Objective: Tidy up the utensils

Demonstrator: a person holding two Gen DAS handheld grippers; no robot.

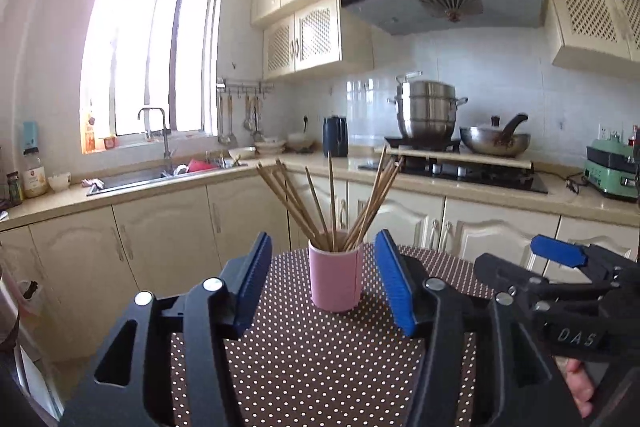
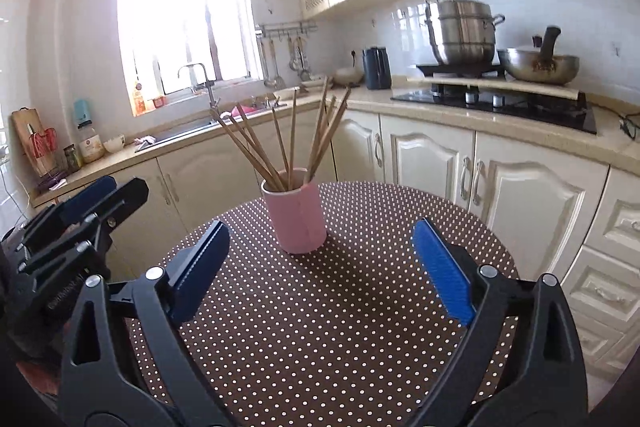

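Round polka-dot table (image 2: 320, 307) underneath and ahead of both grippers. Pink cup (image 1: 337, 277) upright just beyond the left gripper (image 1: 328, 287), lined up with the gap between its blue pads, untouched. Chopsticks (image 1: 332, 199) fanned out inside the cup. Left gripper spread, empty. Right gripper (image 2: 320, 271) spread wide, empty, cup ahead and slightly left of its centre. Likely final step: utensils gathered, nothing loose in view. Next move, probably only a backing away without knocking the cup.
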